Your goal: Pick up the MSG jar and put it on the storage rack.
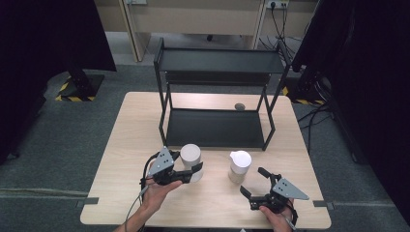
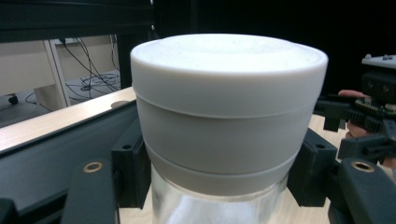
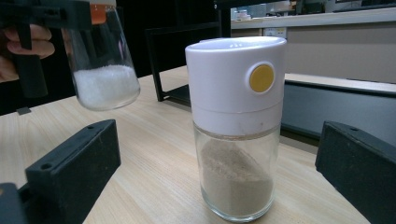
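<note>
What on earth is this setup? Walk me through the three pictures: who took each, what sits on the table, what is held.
No robot here: a person holds a two-jawed claw in each hand. The high view looks down from above the table; the other two come from cameras riding on each claw. The left claw grips a white-capped jar of white grains and holds it off the table. The right claw is open, facing a white-capped shaker of brownish powder standing on the wood. A black two-level rack stands behind.
</note>
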